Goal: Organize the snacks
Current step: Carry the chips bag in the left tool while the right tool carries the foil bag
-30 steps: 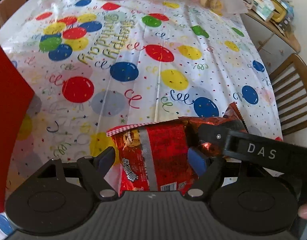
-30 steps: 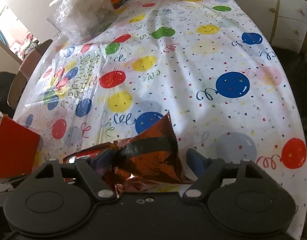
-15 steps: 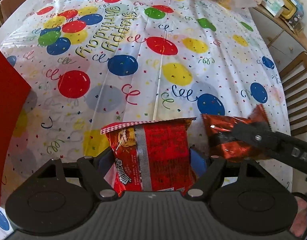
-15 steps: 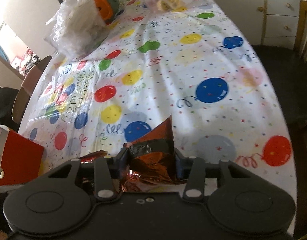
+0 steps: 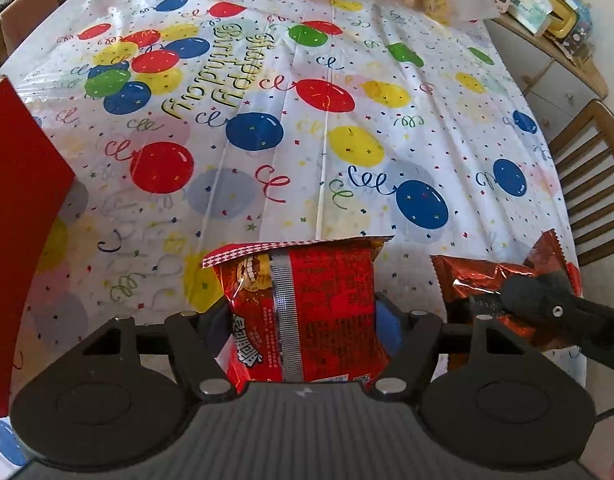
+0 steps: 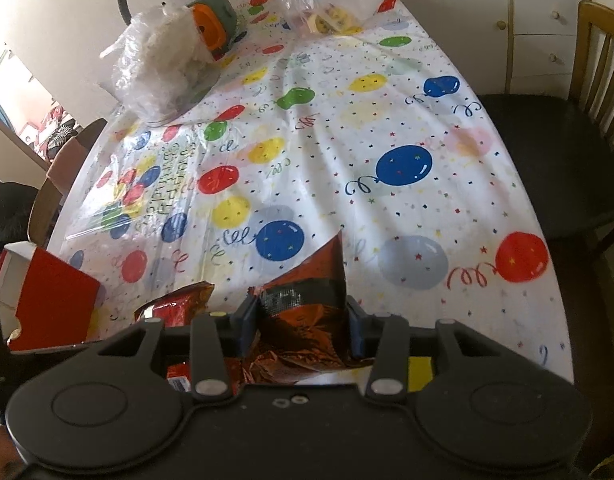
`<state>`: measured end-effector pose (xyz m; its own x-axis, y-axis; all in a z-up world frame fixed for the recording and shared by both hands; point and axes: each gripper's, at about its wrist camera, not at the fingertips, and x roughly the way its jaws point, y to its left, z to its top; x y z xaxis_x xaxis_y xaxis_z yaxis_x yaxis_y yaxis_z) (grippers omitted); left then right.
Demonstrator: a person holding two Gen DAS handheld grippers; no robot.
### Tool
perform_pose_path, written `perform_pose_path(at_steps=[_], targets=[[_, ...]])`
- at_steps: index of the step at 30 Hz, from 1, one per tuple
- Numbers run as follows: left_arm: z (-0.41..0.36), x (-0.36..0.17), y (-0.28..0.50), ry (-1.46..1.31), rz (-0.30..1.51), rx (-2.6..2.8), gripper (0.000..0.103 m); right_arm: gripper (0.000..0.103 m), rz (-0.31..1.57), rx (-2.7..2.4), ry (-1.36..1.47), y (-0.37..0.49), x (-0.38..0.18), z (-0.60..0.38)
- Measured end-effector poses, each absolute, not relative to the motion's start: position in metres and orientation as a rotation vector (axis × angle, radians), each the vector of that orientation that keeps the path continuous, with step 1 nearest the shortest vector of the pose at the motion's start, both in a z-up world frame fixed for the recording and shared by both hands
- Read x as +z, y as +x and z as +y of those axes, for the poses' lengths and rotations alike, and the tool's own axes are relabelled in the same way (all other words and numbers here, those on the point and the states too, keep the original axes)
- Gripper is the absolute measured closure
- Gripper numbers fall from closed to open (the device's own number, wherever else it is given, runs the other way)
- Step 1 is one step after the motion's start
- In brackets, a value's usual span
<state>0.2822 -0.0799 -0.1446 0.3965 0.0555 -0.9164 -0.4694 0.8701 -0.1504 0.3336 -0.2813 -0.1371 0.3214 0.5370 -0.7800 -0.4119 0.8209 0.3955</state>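
My left gripper (image 5: 305,320) is shut on a red snack packet (image 5: 307,308) with a checked top seam, held above the balloon-print tablecloth (image 5: 267,160). To its right a shiny copper-red foil packet (image 5: 503,280) hangs in my right gripper, whose black finger crosses it. In the right wrist view my right gripper (image 6: 301,320) is shut on that foil packet (image 6: 303,304), its pointed corner sticking up. The red packet (image 6: 175,308) shows at lower left. A red box (image 5: 15,216) stands at the left edge; the same red box (image 6: 51,304) has a white inside.
Clear plastic bags (image 6: 159,68) with food and an orange-and-green object (image 6: 213,26) lie at the table's far end. Wooden chairs (image 5: 587,176) stand at the right side, with a dark-seated chair (image 6: 547,152) close by. A sideboard (image 6: 507,28) runs behind.
Both grippers have closed on their packets and lifted them. The foil packet has moved right, away from the red packet, and both cameras have risen above the table.
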Motion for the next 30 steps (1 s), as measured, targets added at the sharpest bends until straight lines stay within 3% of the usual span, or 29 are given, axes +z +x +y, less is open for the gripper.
perform_pose_path(at_steps=[13, 30], targets=[[-0.068, -0.104, 0.224, -0.383, 1.084, 0.251, 0.032, 0.061, 1.010, 0.617, 0.115, 0.275, -0.095, -0.281], [-0.026, -0.011, 0.138, -0.314, 0.950, 0.133, 0.032, 0.061, 0.903, 0.670, 0.082, 0.195, -0.020, -0.241]])
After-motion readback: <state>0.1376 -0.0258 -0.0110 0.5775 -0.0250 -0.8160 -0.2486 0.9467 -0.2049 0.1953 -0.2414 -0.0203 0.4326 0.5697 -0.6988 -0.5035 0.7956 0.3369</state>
